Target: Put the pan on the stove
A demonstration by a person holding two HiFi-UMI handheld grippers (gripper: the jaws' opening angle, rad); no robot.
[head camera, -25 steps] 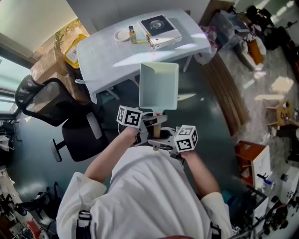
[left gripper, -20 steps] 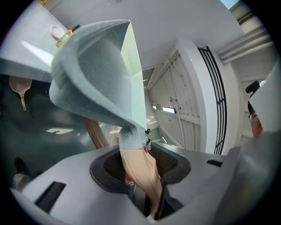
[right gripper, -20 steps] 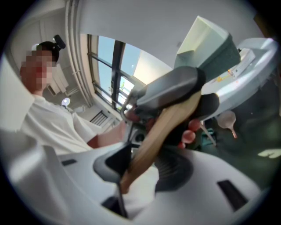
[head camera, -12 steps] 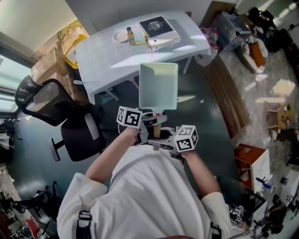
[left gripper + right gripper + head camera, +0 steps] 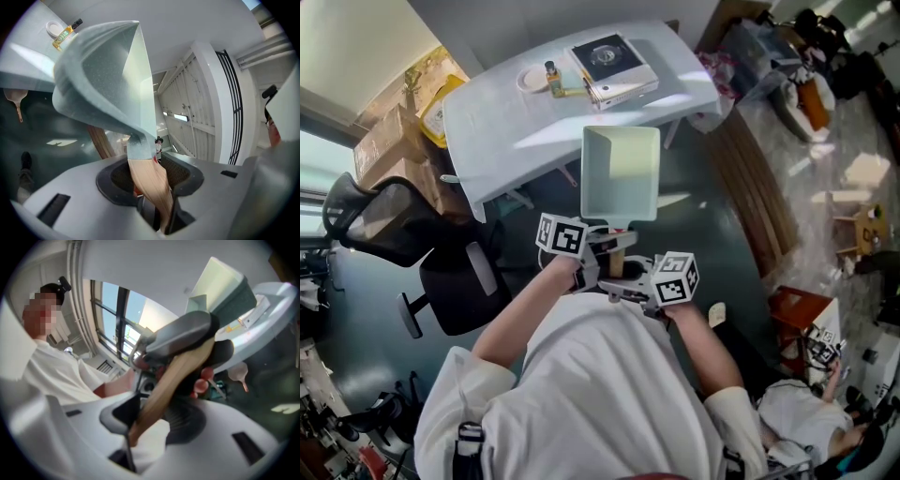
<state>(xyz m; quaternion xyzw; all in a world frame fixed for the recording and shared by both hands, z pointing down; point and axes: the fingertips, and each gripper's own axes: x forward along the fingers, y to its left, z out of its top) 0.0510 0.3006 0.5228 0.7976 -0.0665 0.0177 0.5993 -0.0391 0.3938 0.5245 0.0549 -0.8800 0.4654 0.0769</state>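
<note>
A square pale green pan (image 5: 621,173) with a wooden handle (image 5: 616,253) is held level above the floor, short of the white table (image 5: 506,127). My left gripper (image 5: 602,247) is shut on the handle close to the pan; in the left gripper view the handle (image 5: 149,180) runs between the jaws and the pan (image 5: 103,79) fills the upper left. My right gripper (image 5: 626,281) is shut on the handle's near end, where the handle (image 5: 171,378) crosses its jaws. The stove (image 5: 614,58), a flat black-topped unit, sits on the table's far side.
A small bottle (image 5: 551,77) and a white dish (image 5: 528,81) stand left of the stove. A black office chair (image 5: 412,220) and cardboard boxes (image 5: 389,141) are at the left. A red and white box (image 5: 802,319) and a seated person (image 5: 806,422) are at the lower right.
Both grips on the pan handle are unchanged. The table and chair have slid slightly in the head view, and a person has come into view at the lower right.
</note>
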